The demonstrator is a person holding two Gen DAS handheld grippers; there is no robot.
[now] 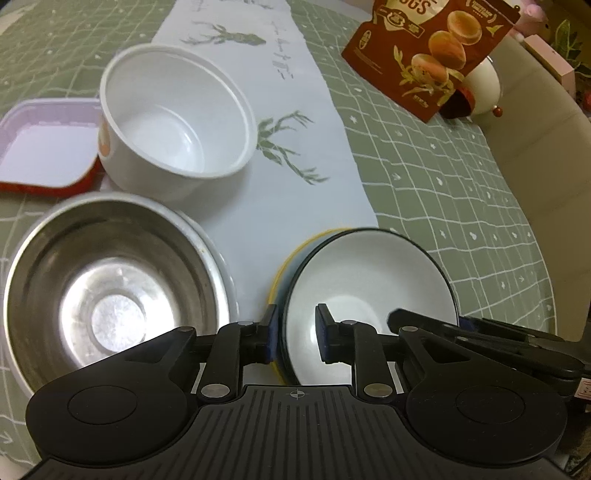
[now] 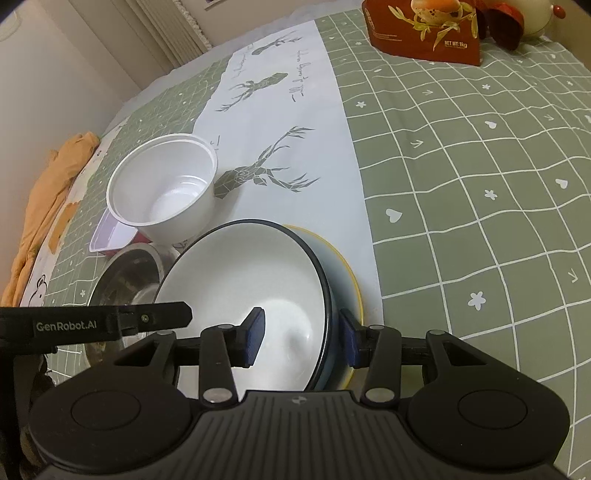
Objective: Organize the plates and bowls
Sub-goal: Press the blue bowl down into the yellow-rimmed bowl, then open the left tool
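**Lettering, bowls and two grips on one rim**

Writing first: on our left gripper (image 2: 162,317), crossing the right wrist view, we read "GenRobot.AI"; on the brown food pouch (image 2: 424,33) we read "NET WT:1kg".

Only the right view shows an orange cloth (image 2: 48,192) at the table's left edge.

From left to right in the left view we see a red-rimmed tray (image 1: 44,155), a steel bowl (image 1: 110,288), a tall white bowl (image 1: 173,122), then a dark-rimmed white bowl (image 1: 369,280) sitting in a yellow-rimmed dish (image 1: 284,266) on the deer-print runner (image 1: 258,92).

Our left gripper's (image 1: 295,336) jaws straddle the white bowl's near-left rim; we cannot tell whether they pinch it. Our right gripper (image 2: 303,336) pinches the stacked rims.
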